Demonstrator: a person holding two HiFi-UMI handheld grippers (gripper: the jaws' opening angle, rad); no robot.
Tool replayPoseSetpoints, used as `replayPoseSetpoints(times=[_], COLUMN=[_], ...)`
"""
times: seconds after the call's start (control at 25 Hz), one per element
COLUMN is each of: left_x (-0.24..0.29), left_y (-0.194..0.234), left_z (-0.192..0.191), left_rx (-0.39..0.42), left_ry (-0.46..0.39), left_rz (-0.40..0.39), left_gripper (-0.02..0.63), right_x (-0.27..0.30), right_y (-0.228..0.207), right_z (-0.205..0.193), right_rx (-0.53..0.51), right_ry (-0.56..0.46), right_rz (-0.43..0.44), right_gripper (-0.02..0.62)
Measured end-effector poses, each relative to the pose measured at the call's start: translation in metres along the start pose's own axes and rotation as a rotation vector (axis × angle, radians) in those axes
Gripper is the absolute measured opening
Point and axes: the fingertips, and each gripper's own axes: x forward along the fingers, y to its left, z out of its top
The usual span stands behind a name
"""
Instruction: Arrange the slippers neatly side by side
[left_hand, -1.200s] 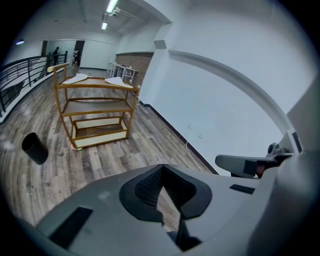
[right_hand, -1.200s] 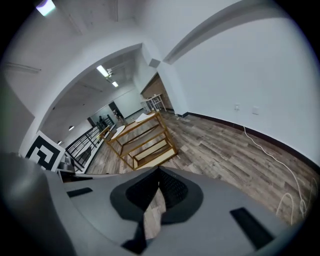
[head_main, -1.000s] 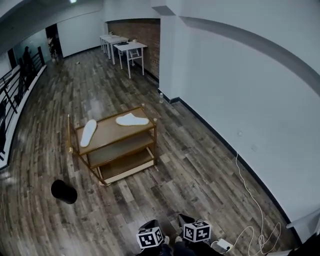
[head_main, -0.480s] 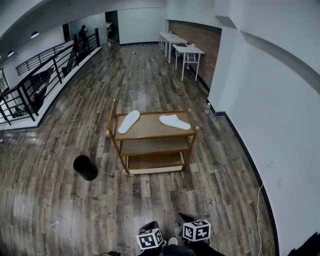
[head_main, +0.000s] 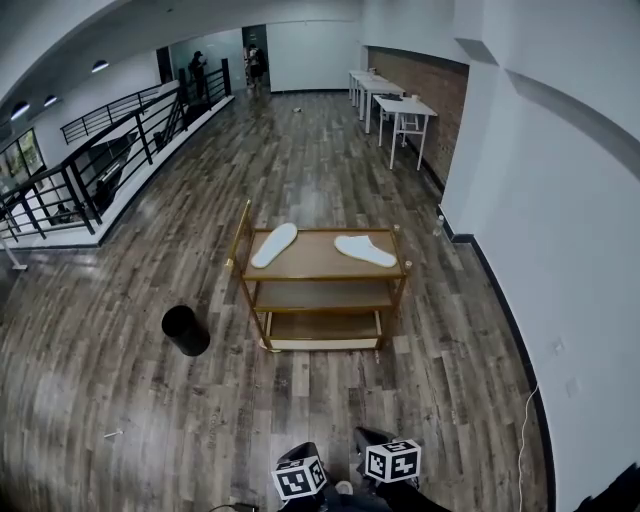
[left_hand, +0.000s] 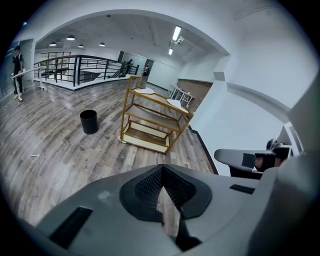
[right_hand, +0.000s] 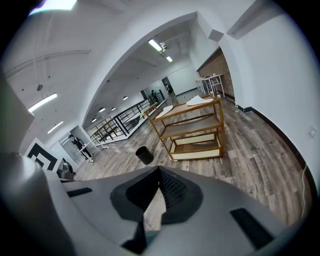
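Head view alone showed both from above: left slipper (head_main: 274, 244) and right slipper (head_main: 365, 250) lay on the trolley's (head_main: 325, 278) top shelf, well apart and angled to each other. The gripper views caught them only edge-on. Left gripper (left_hand: 163, 168) was closed tip to tip and empty; right gripper (right_hand: 159, 170) likewise, both well short of the trolley. A second earlier the trolley sat skewed at frame left, now squared and centred, slippers unmoved. Black bin (head_main: 186, 330) stood on the floor left of it, white tables (head_main: 400, 105) far behind.
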Motion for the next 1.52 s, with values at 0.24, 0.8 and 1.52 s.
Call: replayPoseSetpoints(times=[0.24, 0.8, 1.52], left_x=[0.007, 0.063, 0.159], left_y=[-0.010, -0.020, 0.068], left_z=[0.014, 0.055, 0.228], left_rx=[0.017, 0.050, 0.032], left_ry=[-0.015, 0.014, 0.011], left_rz=[-0.004, -0.053, -0.059], left_gripper=[0.000, 0.000, 0.000], right_x=[0.002, 0.037, 0.191], right_y=[-0.008, -0.045, -0.022], right_z=[0.015, 0.053, 0.179], right_rx=[0.012, 0.046, 0.017], right_ry=[-0.023, -0.038, 0.006], right_rz=[0.003, -0.050, -0.065], right_gripper=[-0.002, -0.002, -0.002])
